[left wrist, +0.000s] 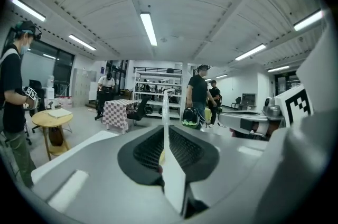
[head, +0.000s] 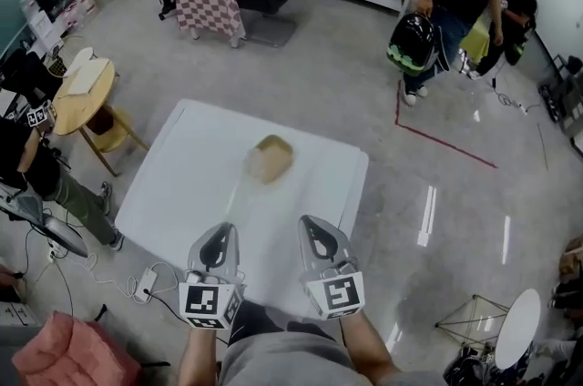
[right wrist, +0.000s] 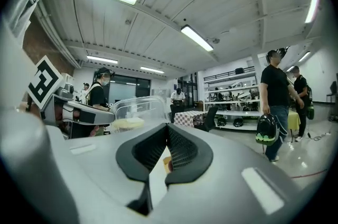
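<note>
Left tongs (head: 222, 231) and right tongs (head: 311, 224) both clenched, empty, over the near edge of the surface (head: 173, 184). Bread (head: 270, 158) in clear wrap lies mid-surface, well ahead. Probably light, soft, crushable, with slippery wrap; grip gently across the sides.

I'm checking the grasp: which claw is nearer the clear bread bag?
Left. The left claw pinches the near edge of the clear bread bag; the right claw sits shut to its right, apart.
</note>
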Motion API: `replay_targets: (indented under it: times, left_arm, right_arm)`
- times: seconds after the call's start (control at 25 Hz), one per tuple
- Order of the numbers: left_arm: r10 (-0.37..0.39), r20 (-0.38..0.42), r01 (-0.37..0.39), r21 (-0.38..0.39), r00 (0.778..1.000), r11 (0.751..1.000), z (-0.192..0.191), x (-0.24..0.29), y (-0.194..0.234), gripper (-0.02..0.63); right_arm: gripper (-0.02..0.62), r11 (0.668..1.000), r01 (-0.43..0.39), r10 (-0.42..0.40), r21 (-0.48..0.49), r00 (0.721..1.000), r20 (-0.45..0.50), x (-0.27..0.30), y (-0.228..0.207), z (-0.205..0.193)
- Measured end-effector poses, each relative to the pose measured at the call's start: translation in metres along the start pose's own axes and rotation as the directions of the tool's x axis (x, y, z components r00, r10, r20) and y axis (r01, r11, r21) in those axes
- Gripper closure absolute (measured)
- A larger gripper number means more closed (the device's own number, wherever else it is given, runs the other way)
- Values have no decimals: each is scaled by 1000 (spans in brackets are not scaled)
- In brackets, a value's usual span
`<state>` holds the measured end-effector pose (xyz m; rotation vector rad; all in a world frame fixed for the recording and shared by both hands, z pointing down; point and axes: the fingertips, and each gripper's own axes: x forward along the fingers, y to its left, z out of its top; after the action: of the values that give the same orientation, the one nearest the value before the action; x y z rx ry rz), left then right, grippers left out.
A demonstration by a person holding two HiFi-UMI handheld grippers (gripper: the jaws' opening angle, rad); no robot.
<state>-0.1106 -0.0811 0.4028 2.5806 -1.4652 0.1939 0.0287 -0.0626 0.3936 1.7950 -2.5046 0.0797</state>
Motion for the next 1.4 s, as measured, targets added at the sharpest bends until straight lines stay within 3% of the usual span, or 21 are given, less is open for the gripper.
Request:
replay_targets:
  times: [0.32, 0.84, 1.4]
  left_arm:
    - [83, 28, -83, 13, 996, 996, 1, -52, -15, 565]
    - [178, 12, -177, -25, 984, 984, -37, -105, -18, 565]
    - [171, 18, -171, -18, 985, 985, -35, -111, -20, 565]
  right_arm:
    - [592, 996, -84, 84, -10, 996, 9, -31, 27, 8]
    - [592, 978, -209, 209, -12, 978, -3, -53, 75, -12]
    - [592, 975, -221, 221, -19, 975, -7, -55, 84, -12]
